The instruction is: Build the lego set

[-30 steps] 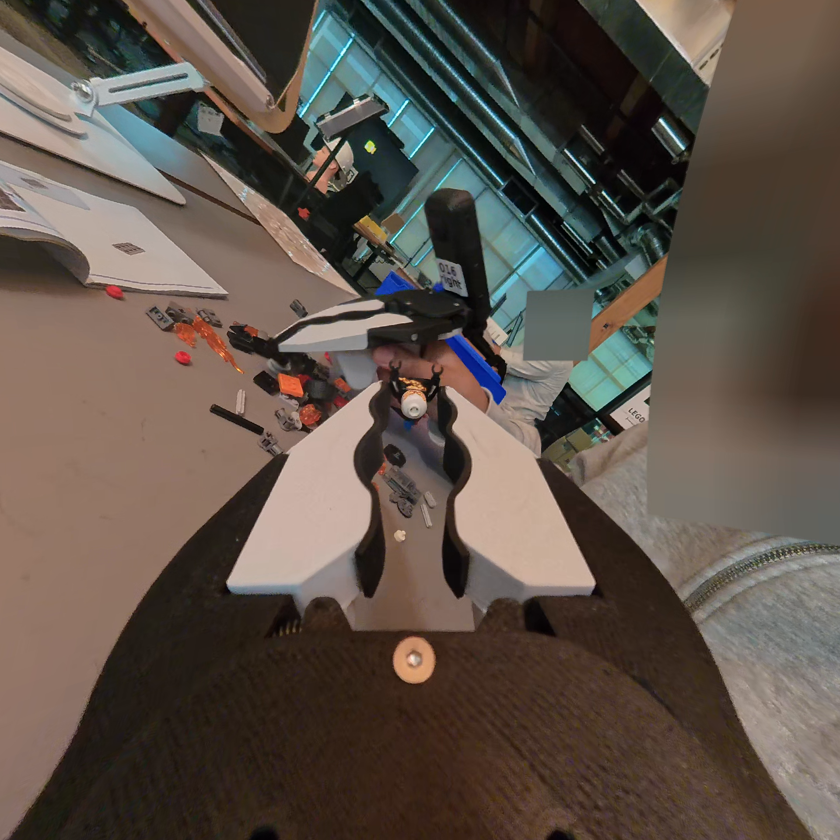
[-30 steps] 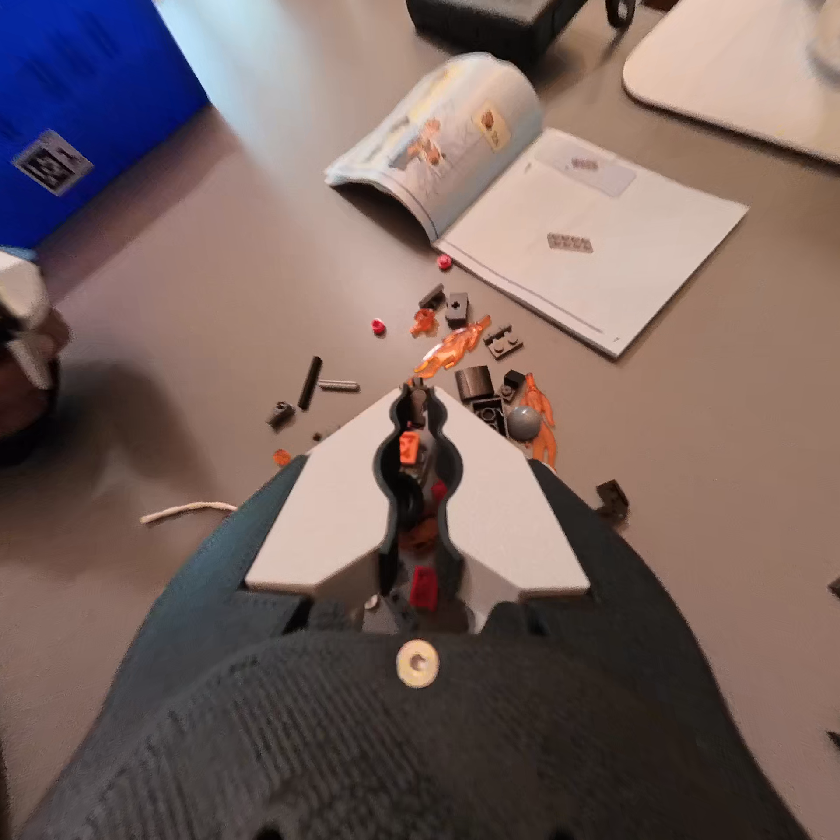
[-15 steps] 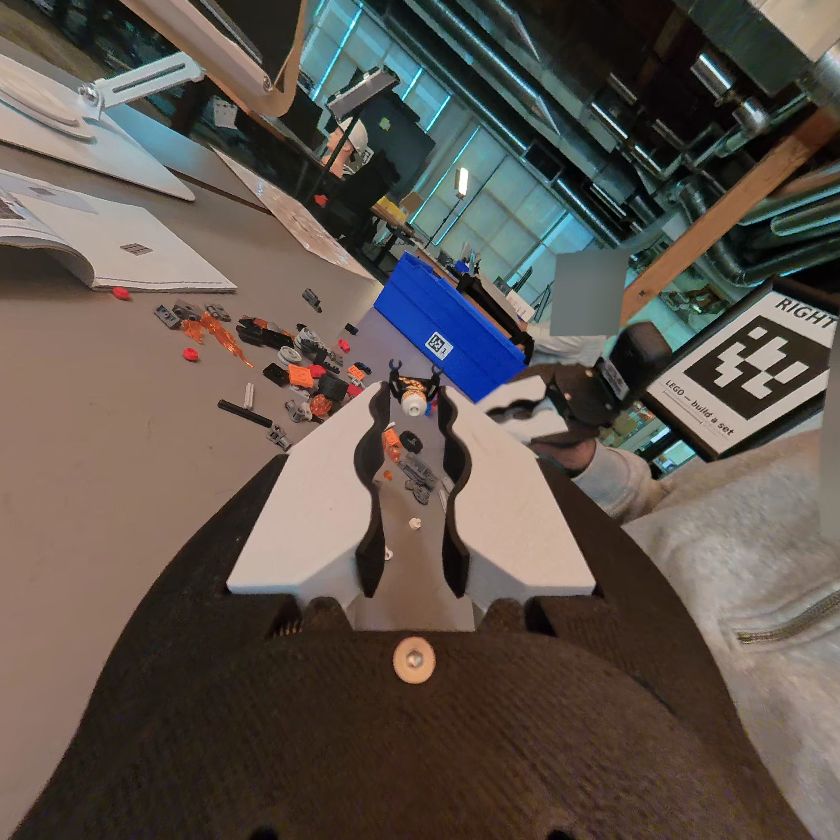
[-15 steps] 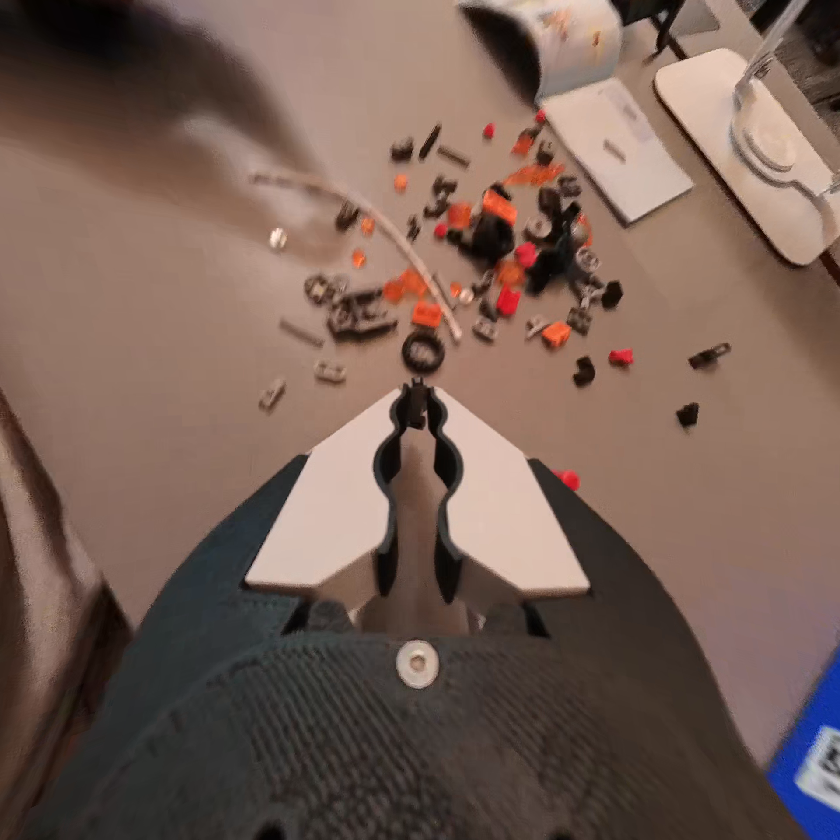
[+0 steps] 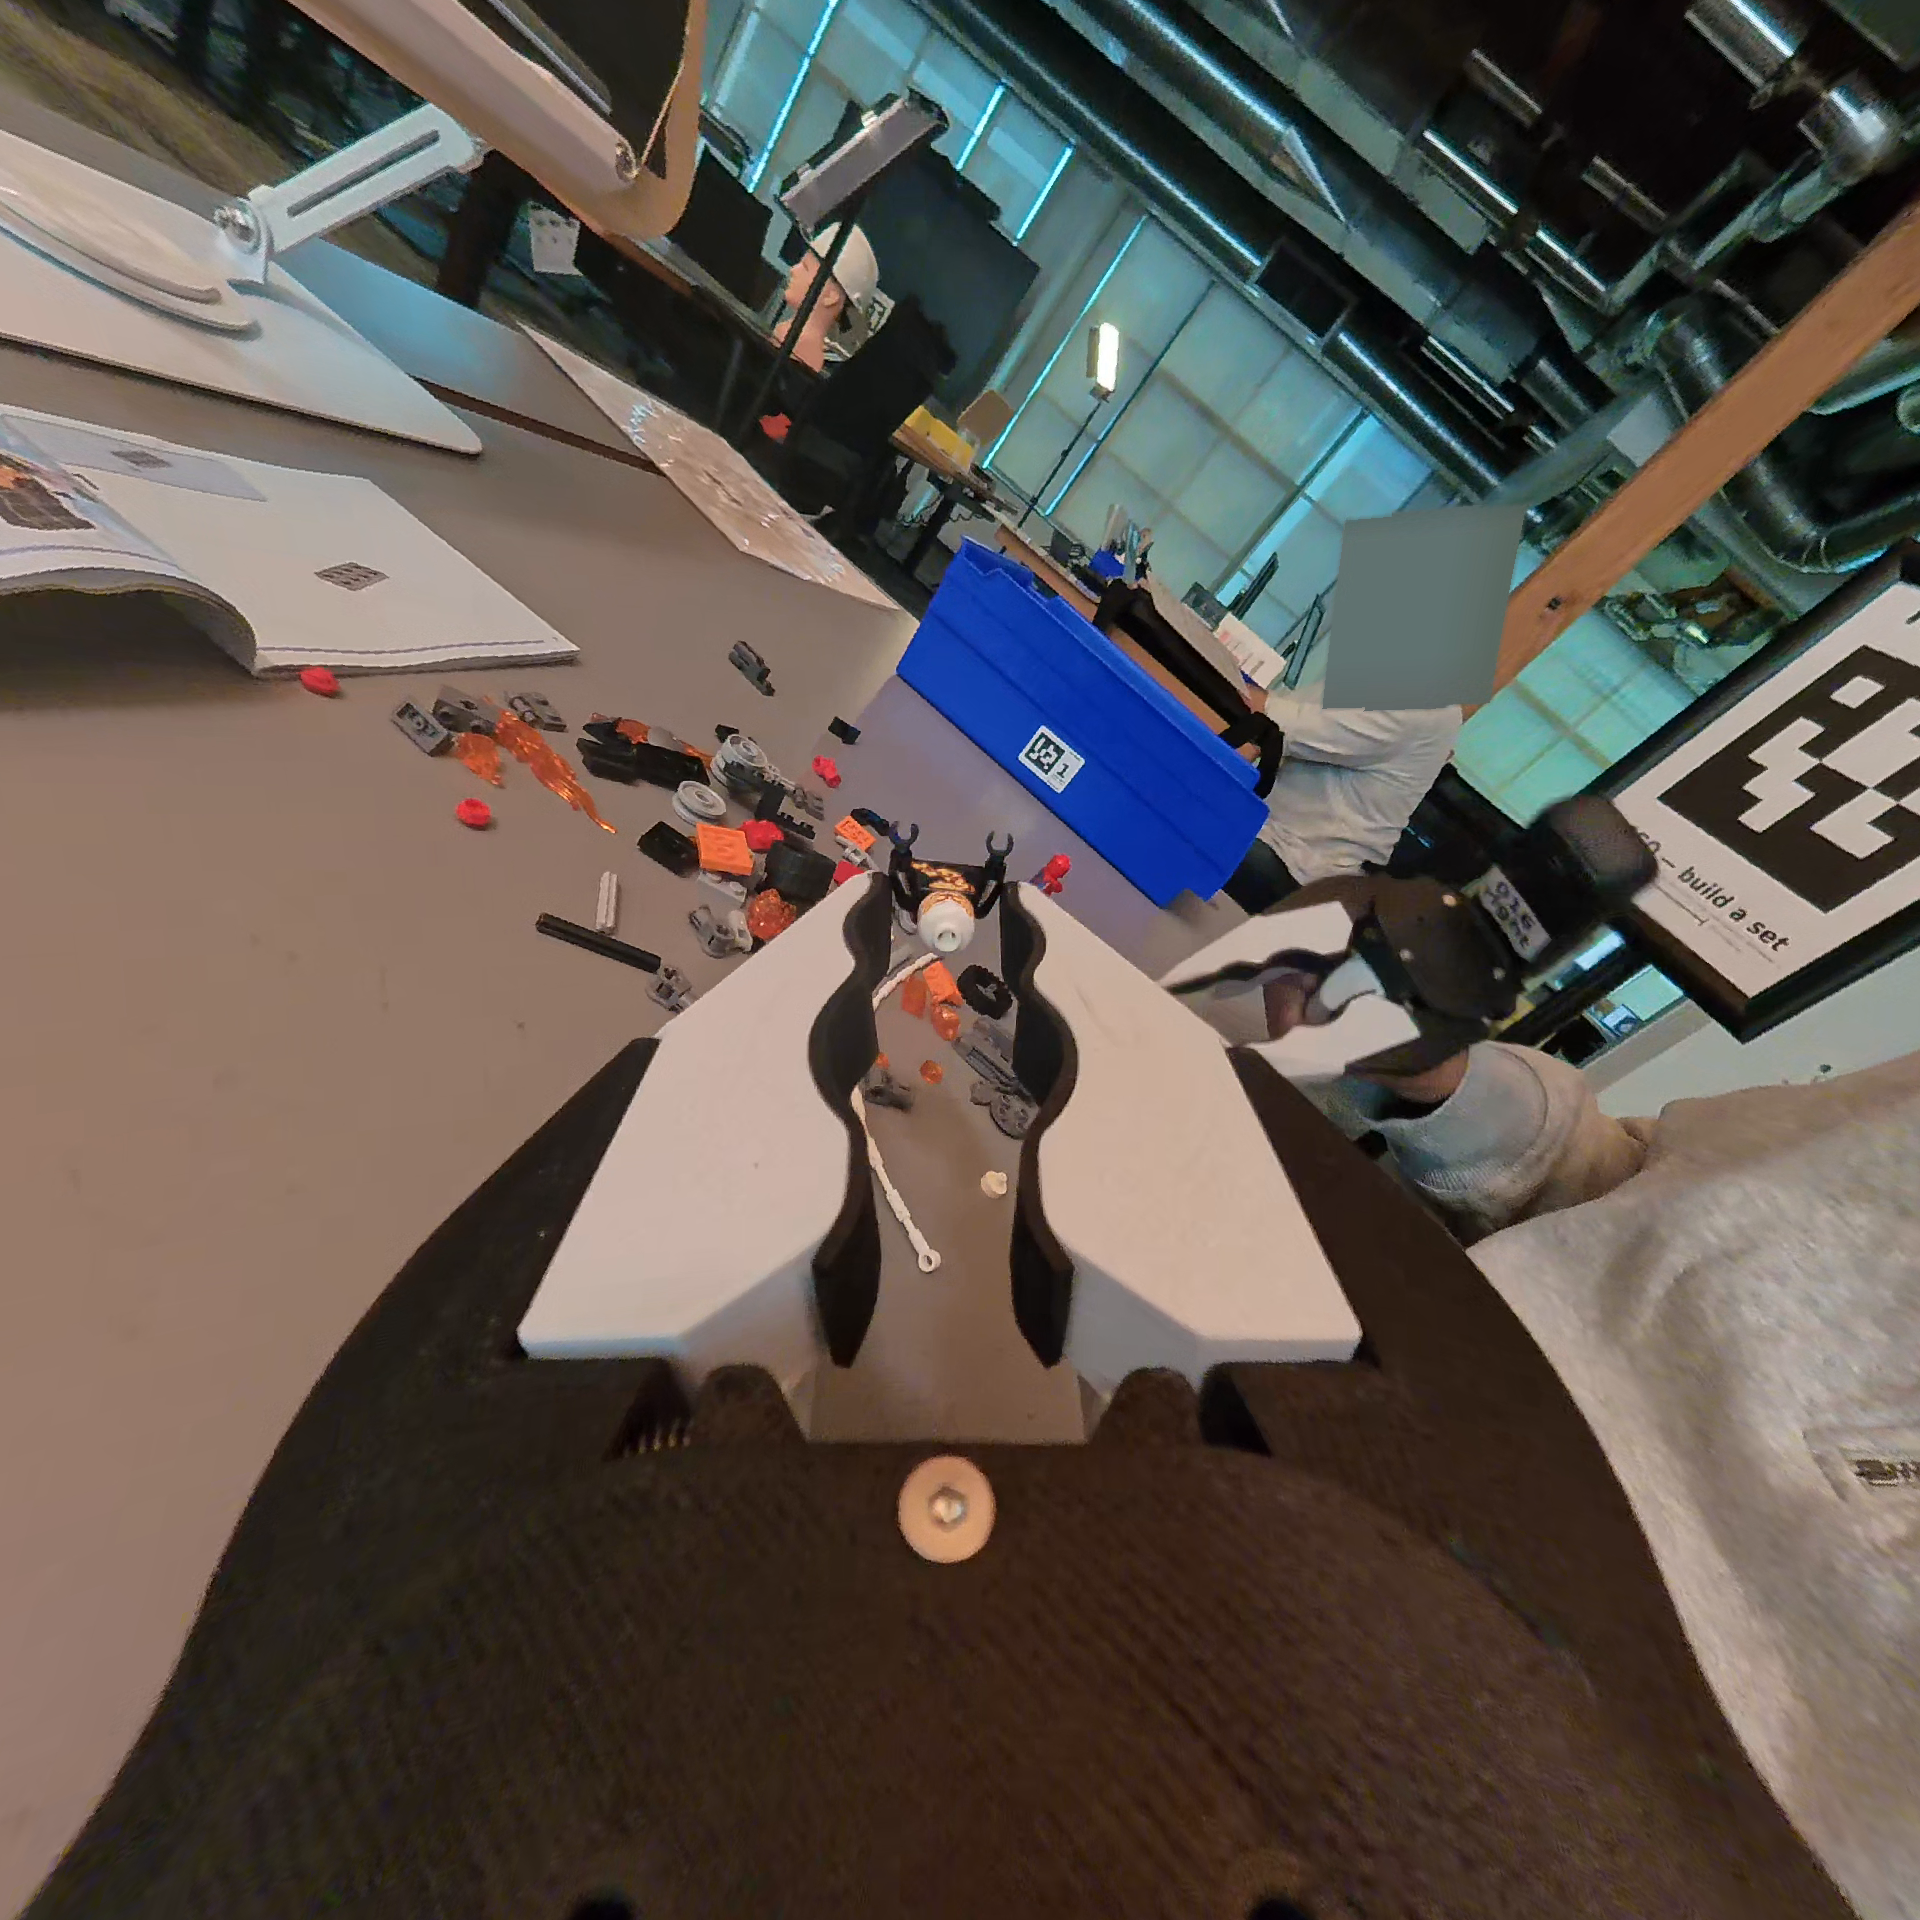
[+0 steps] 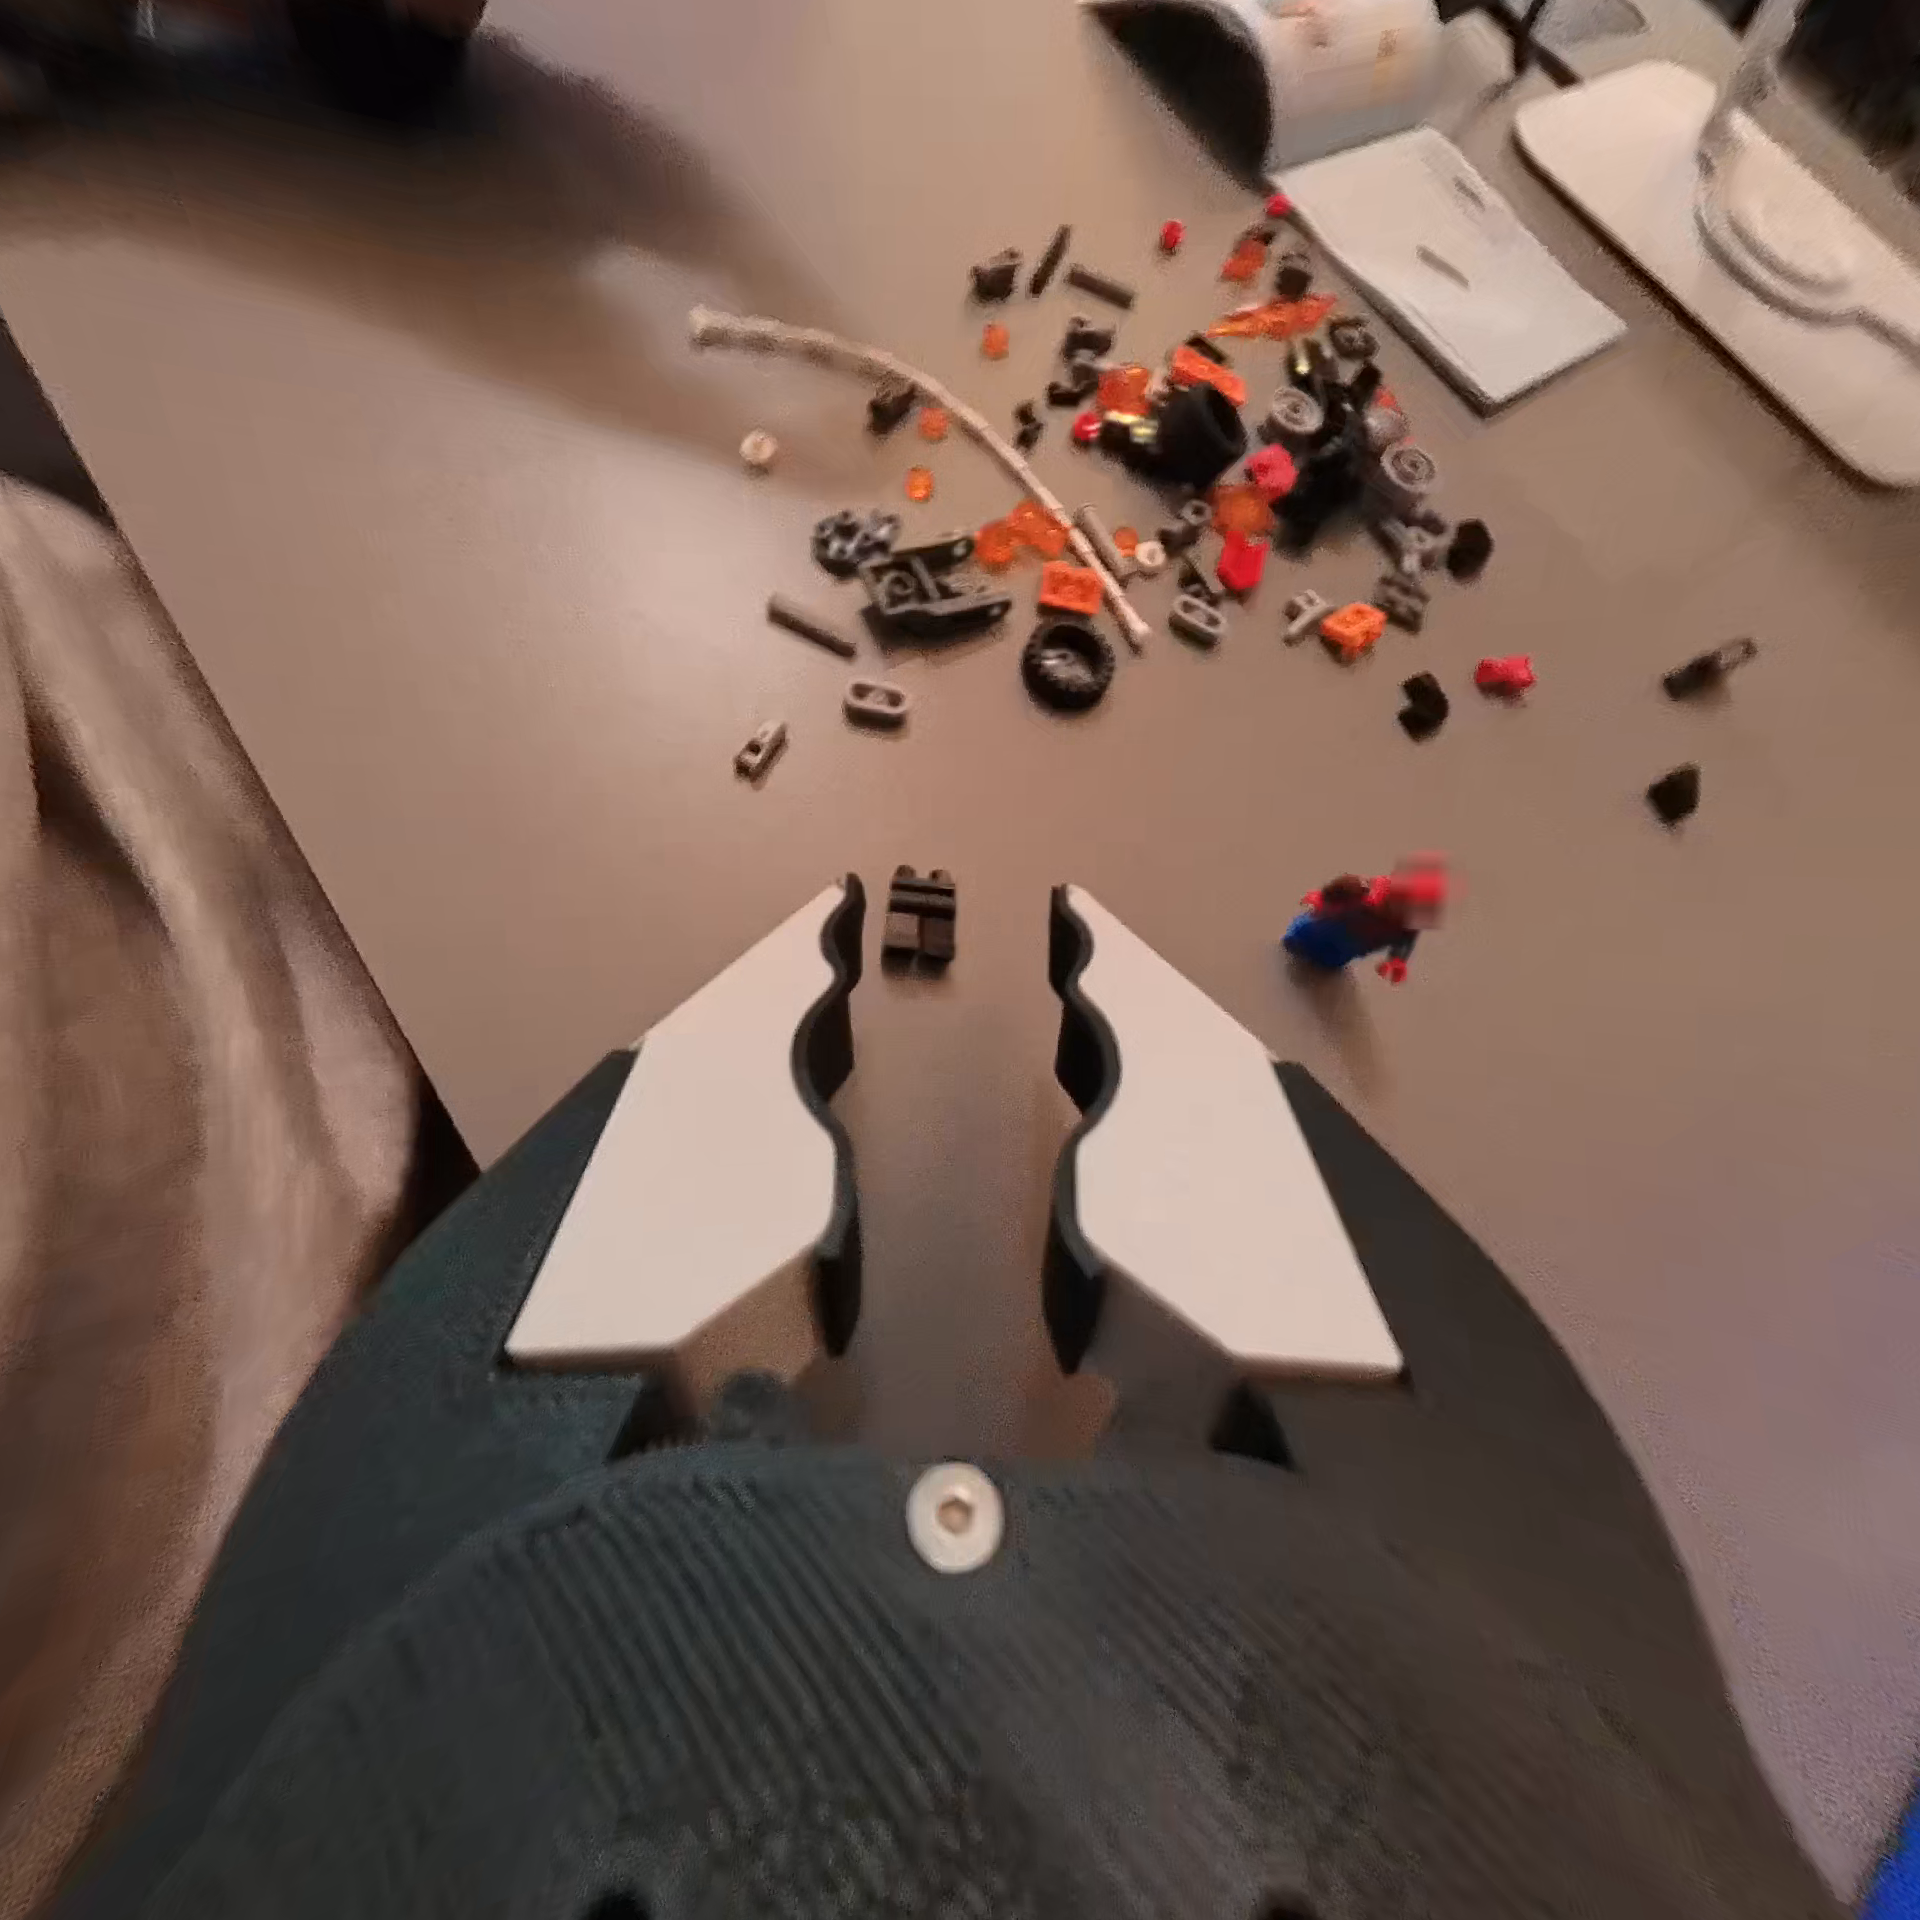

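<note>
Left gripper (image 5: 948,902) closed on torso (image 5: 943,902), frame centre, raised for leg fitting (judgement). Right gripper (image 6: 954,906) wide open, empty, straddling black legs (image 6: 918,925) on table (image 6: 416,644), apparently for pickup. Loose parts (image 6: 1164,488) upper right.

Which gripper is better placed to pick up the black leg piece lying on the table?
Right gripper: it is open, with the black leg piece between its fingertips. Left gripper holds a minifigure torso.
</note>
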